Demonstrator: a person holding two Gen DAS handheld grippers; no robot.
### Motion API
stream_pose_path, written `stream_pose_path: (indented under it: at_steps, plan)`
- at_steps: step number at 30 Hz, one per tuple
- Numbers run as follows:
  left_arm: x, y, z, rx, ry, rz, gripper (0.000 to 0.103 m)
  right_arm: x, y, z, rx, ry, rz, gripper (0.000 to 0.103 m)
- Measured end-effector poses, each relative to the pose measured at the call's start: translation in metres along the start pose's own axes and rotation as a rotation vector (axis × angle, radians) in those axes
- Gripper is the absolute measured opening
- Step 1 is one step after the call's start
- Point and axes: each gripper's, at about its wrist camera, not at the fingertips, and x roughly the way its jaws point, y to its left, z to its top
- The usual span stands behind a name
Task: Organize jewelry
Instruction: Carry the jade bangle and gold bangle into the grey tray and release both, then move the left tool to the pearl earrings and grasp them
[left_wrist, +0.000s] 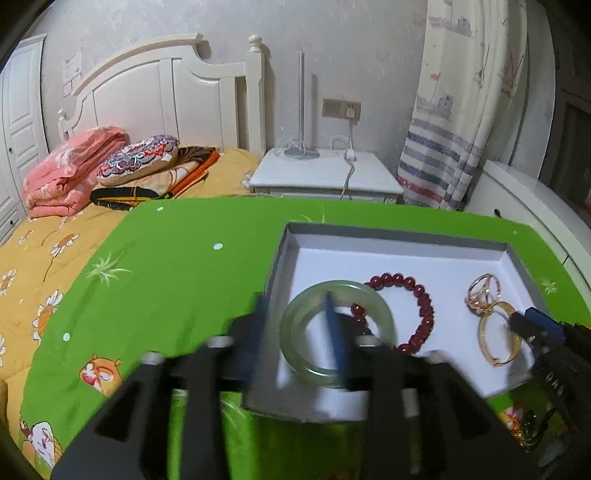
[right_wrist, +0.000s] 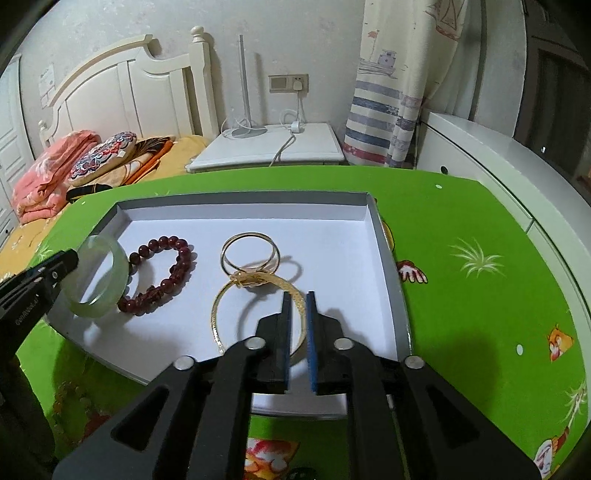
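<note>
While gold bangle (right_wrist: 258, 317) (seemingly) sits between fingers (right_wrist: 282, 332).

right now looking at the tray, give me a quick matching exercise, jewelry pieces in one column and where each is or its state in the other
Things:
1. jade bangle
2. red bead bracelet
3. gold bangle
4. thin double gold ring

States:
A. lying flat between the green piece and the gold ones
B. rim between the right gripper's fingers
C. held tilted at the tray's left edge by the left gripper
D. farthest gold piece, toward the back wall

Pairs: 1-C, 2-A, 3-B, 4-D
</note>
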Motion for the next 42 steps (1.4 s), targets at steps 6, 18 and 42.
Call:
stream_pose_path:
  at_steps: [6, 18, 42]
  plan:
    - [-0.015, 0.003, -0.004, -0.005, -0.023, 0.005, 0.049, -0.014, 0.003, -0.003, -0.012, -0.034, 0.007, 0.05]
    - [-0.085, 0.007, -0.041, 0.01, -0.091, 0.003, 0.066, -0.075, 0.015, -0.037, -0.05, -0.119, 0.06, 0.05]
    - [-0.15, 0.016, -0.126, 0.04, -0.021, -0.075, 0.07, -0.143, 0.014, -0.128, -0.089, -0.102, 0.102, 0.05]
